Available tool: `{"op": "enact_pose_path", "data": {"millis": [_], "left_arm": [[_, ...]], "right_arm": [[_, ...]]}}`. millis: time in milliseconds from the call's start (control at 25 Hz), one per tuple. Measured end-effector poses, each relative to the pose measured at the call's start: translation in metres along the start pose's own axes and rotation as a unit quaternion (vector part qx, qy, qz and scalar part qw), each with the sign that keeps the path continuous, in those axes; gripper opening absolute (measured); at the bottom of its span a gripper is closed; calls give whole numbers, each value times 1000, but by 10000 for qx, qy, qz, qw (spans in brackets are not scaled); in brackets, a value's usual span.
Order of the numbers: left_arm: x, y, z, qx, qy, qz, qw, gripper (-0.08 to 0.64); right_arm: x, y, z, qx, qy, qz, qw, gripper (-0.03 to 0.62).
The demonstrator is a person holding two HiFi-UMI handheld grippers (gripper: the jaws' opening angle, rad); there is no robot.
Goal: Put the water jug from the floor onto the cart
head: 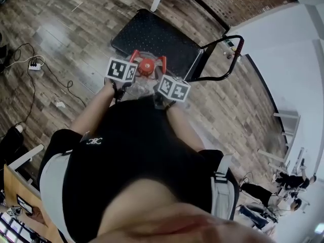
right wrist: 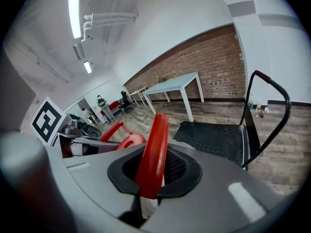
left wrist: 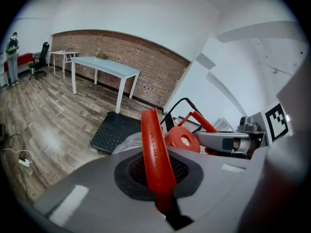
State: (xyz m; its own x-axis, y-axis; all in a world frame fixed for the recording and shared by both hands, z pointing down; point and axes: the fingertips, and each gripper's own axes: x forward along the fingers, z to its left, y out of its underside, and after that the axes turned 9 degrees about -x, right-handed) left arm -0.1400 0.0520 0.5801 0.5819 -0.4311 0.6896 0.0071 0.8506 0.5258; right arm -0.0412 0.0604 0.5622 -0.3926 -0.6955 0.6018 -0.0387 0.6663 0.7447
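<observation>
Left gripper [left wrist: 158, 178] is clenched on the left handle [left wrist: 153, 149] of the water jug [head: 147, 66], which hangs at the near edge of the cart [head: 152, 34]. Right gripper [right wrist: 150, 178] grasps the right handle [right wrist: 154, 144]. The jug is likely heavy and sloshing, so both rigid handles are the best hold.

Brick wall [left wrist: 126, 57] forms the far side. A white table [left wrist: 104, 67] stands just before it, with an office chair [left wrist: 43, 57] farther along it. Plank floor [left wrist: 43, 115] meets its base; white wall [left wrist: 141, 18] rises above.
</observation>
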Motion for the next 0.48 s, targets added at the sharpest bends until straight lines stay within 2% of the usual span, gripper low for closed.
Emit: {"op": "enact_pose_path", "data": {"millis": [200,480], "left_arm": [[8,-8,24,-182,-217,43,9996,3],[28,-55,52,-497,-528,-65,9973,3]], "right_arm": [[36,-8,-2,28,-308,255,9992,51],[90,-39,-9,-203,-679,571,9959,51]]}}
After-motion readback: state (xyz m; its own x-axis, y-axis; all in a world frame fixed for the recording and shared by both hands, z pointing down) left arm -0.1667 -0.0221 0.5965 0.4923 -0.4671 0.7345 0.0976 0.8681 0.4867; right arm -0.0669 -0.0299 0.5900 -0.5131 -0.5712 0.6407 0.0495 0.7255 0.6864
